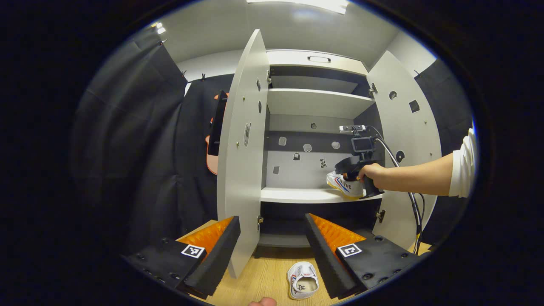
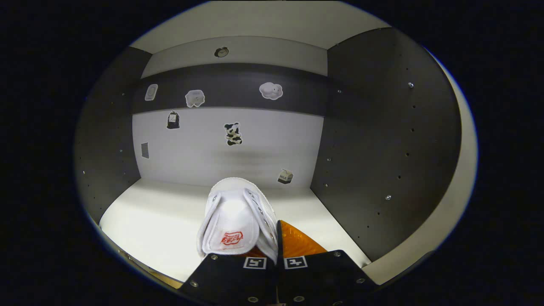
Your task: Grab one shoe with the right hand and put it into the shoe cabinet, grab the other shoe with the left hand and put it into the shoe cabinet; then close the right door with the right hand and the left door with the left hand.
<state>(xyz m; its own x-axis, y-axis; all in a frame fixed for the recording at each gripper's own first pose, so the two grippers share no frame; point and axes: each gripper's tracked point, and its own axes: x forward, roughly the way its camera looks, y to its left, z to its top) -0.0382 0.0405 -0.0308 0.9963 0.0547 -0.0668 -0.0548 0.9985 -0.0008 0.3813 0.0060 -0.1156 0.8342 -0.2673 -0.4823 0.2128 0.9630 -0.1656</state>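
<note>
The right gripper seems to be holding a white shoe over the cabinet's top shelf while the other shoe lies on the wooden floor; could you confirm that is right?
Not quite: the right gripper holds the white shoe on the middle shelf, not the top one, as the left gripper view shows. The other shoe does lie on the wooden floor.

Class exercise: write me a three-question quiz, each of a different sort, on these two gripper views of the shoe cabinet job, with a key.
1. True or false: both cabinet doors are open.
2. Where is the second shoe? A) on the floor B) on the top shelf C) in the left gripper
3. Fill in: the right gripper is shut on a ____.

Key
1. True: left door, right door.
2. A: second shoe, floor, left gripper open.
3. shoe, right gripper.
</note>
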